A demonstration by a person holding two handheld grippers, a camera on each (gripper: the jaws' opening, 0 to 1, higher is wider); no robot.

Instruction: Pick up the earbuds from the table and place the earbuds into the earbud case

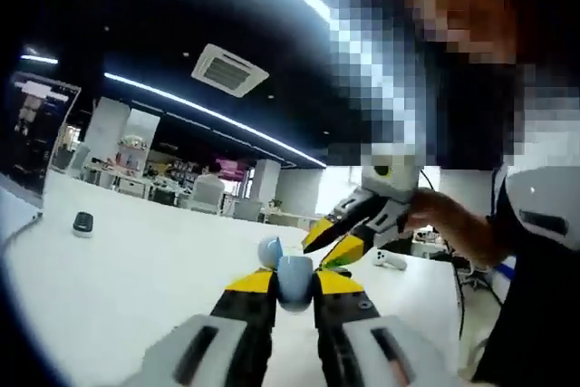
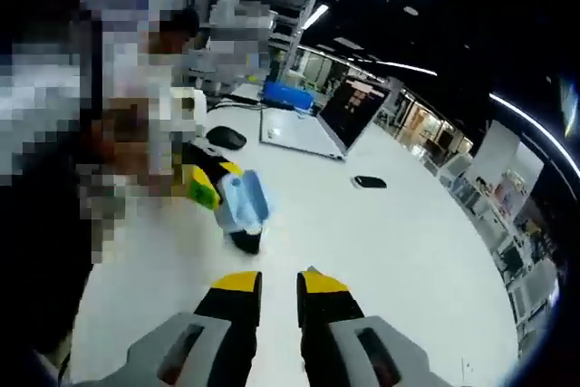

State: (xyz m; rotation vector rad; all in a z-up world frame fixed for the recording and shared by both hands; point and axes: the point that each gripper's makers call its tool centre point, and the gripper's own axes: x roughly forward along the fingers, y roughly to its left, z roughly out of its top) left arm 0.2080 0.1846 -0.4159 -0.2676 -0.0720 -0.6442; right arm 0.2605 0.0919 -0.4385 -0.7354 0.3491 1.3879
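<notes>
In the left gripper view a small dark oval object (image 1: 82, 222) lies far left on the wide white desk (image 1: 136, 269); nearer the middle, the left gripper (image 1: 294, 282) with its yellow-tipped black fingers is clamped on a pale blue, glossy earbud case (image 1: 292, 280) whose round lid (image 1: 270, 249) stands open behind it; just to the right the right gripper (image 1: 328, 244) comes in, held by a person's hand (image 1: 444, 215), its yellow-and-black tips close together beside the case — whether anything sits between them cannot be told; a small white earbud-like piece (image 1: 391, 260) lies on the desk further right. In the right gripper view the left gripper (image 2: 237, 224) enters from the left, holding the pale blue case (image 2: 243, 201) above the desk (image 2: 381, 251); behind lie a black computer mouse (image 2: 226, 138) and an open silver laptop (image 2: 313, 129); a flat dark object (image 2: 369, 182) sits to the right; at the bottom the right gripper (image 2: 279, 287) shows its yellow tips nearly together with a narrow gap.
</notes>
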